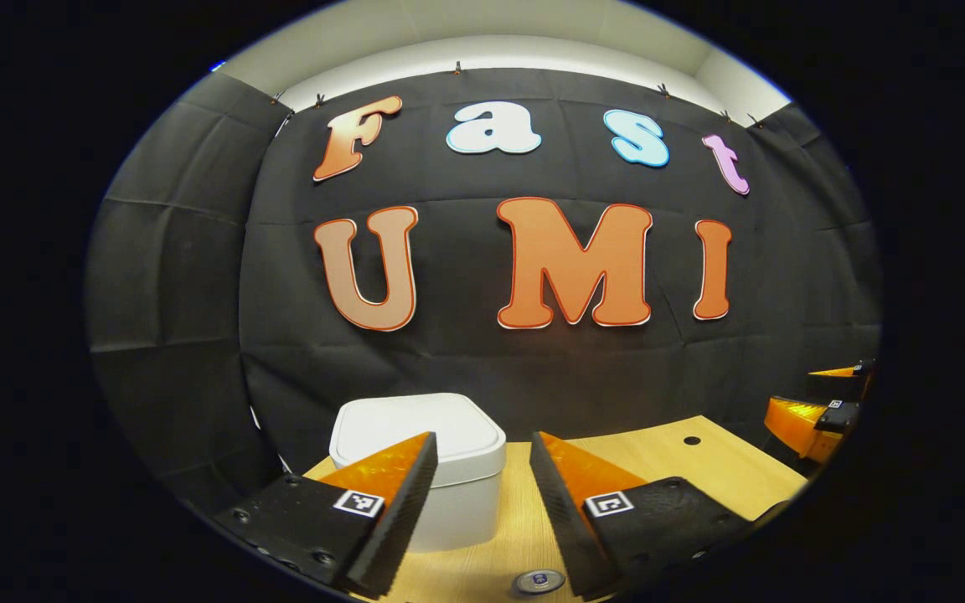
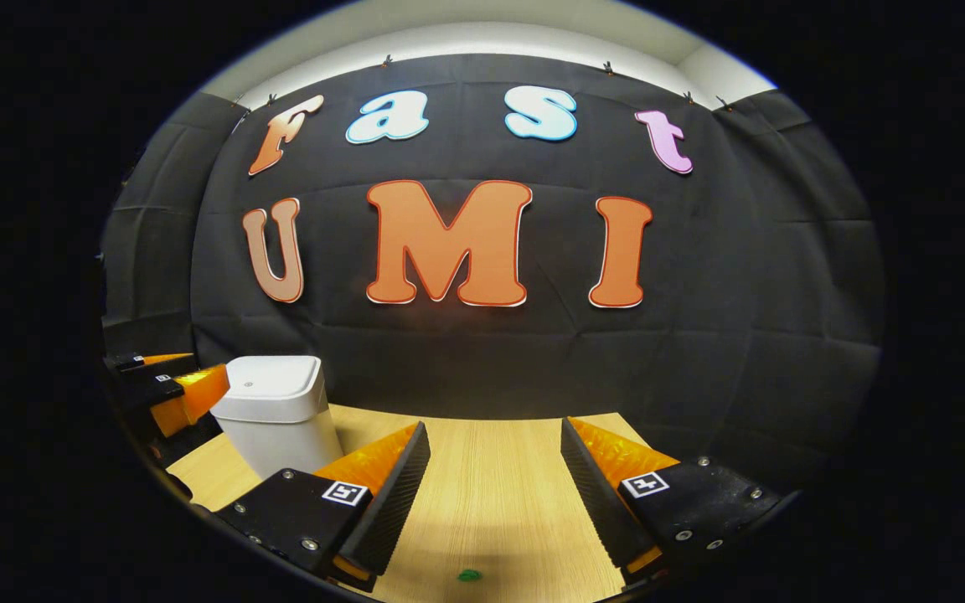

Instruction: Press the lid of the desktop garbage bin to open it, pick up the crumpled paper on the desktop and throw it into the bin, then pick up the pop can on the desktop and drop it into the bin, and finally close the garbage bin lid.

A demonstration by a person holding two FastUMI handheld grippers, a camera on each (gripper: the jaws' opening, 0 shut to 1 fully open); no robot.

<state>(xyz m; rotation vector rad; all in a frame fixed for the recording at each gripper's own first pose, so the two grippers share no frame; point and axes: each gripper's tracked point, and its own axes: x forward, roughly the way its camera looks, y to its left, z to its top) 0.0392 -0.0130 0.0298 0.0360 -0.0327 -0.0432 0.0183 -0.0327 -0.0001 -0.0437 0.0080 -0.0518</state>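
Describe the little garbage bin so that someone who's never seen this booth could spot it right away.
Find the light wooden table in front of the black cloth wall. The garbage bin stands near the table's back left part, a white squarish tub. Its rounded flat lid is shut.

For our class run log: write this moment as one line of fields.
bin: lid shut | left gripper: open, empty, facing bin | right gripper: open, empty, over table | stage: lid not pressed
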